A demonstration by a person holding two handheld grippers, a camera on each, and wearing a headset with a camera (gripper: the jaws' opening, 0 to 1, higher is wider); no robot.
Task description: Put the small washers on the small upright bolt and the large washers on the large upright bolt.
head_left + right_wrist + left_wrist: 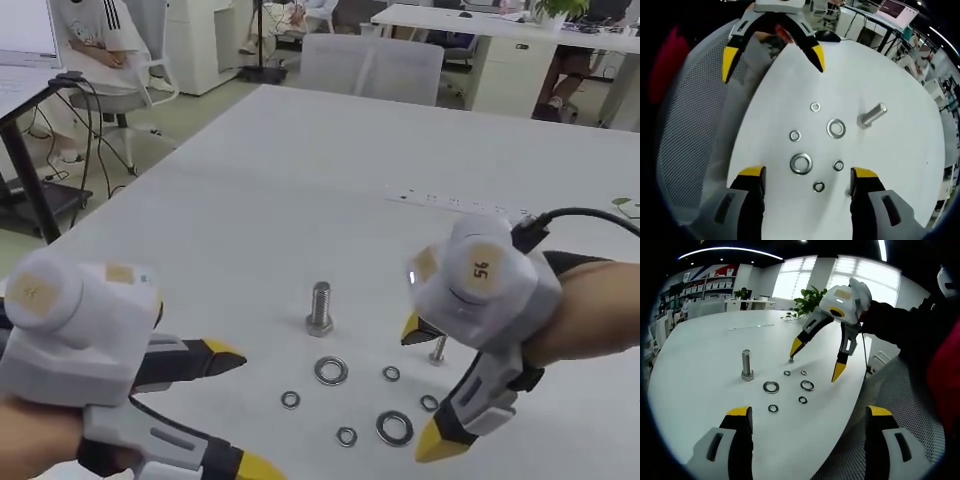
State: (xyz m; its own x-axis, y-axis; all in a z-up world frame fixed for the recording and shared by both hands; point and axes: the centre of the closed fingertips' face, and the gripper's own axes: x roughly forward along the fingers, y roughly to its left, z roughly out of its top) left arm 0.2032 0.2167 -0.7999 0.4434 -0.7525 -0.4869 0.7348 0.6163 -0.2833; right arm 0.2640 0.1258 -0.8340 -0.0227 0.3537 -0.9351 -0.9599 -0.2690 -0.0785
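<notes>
Hovering above the large washers [331, 371] and small washers [290, 400], the right gripper [425, 385] is held wide and empty, evidently so one can be straddled. The left gripper [240, 410] is spread likewise, unloaded. All washers are found loose on the desk [300, 180] near the large bolt [319, 308] and small bolt [438, 350]; none is threaded.

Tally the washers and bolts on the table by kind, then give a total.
Large washers: 2
Small washers: 4
Large bolt: 1
Small bolt: 1
Total: 8
</notes>
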